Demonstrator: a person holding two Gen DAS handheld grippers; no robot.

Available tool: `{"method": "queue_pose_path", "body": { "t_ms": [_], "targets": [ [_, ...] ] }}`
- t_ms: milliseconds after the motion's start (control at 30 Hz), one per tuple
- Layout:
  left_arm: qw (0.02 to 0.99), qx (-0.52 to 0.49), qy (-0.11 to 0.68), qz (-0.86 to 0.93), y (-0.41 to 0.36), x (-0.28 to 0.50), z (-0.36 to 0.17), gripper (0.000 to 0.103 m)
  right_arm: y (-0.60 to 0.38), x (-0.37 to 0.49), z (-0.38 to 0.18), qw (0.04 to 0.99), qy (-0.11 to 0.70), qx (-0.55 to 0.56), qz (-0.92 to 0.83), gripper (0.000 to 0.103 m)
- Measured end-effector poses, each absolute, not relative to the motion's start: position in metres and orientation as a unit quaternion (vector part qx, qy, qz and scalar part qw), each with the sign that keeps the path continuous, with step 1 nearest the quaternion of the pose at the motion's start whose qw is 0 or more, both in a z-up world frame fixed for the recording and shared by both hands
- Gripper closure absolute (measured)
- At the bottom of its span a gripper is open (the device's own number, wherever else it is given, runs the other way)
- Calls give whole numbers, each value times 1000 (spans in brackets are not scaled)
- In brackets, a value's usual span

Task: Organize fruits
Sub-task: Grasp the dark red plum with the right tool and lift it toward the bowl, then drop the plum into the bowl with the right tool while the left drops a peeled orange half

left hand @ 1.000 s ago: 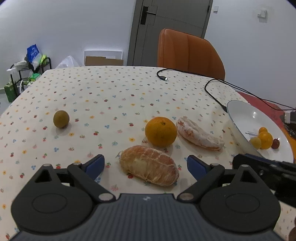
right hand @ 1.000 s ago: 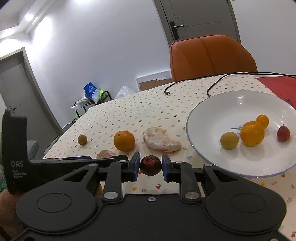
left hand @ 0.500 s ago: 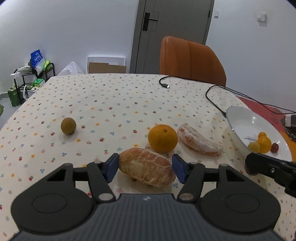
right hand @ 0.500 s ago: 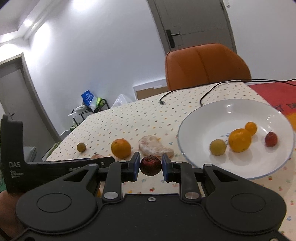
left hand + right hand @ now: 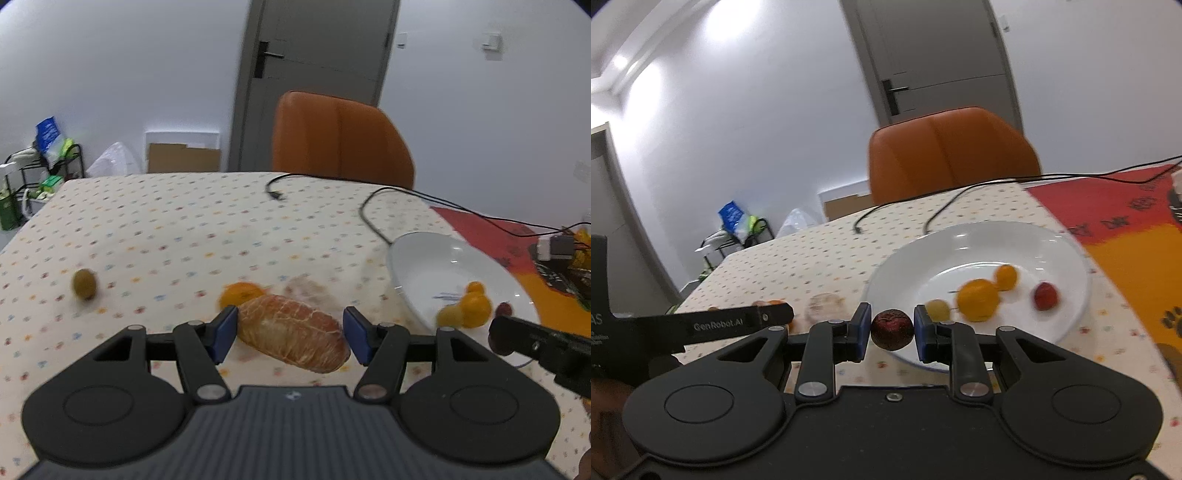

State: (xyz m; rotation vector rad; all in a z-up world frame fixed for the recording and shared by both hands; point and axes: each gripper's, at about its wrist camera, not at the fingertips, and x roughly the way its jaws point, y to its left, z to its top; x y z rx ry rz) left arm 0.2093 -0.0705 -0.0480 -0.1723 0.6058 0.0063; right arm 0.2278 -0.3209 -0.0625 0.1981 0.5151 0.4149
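- The right hand-held gripper [image 5: 892, 329] pinches a small dark red fruit [image 5: 891, 329] between its blue pads, raised at the near rim of the white plate [image 5: 1067, 258].
- To do this well, carry it on over the open near part of the plate, lower it almost to the surface, then part the fingers gently; a round fruit may roll into the 4 small fruits already there.
- The left hand-held gripper [image 5: 290, 334] holds the peeled citrus [image 5: 293, 332] by its ends; I judge it gripped, though the right pad's contact is unclear. Grip lightly: soft flesh bruises.
- Blur smears the bench [image 5: 166, 229]; the whole orange [image 5: 240, 291] and the pale peeled piece [image 5: 310, 291] are partly hidden behind the citrus.
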Motion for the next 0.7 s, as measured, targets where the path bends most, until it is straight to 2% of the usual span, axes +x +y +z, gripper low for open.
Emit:
{"method": "queue_pose_path", "body": {
  "t_ms": [533,667,700],
  "targets": [
    [953,-57,293,-43,-131,230,-39,42,-371,236,-65,947,245,121,170,79],
    [954,-46,293,-47,-140,237,-38,42,-381,239,-64,949,234,137,158,59],
    [954,-42,292,-48,-142,239,-37,42,-383,240,-64,950,232,135,157,59]
  ]
}}
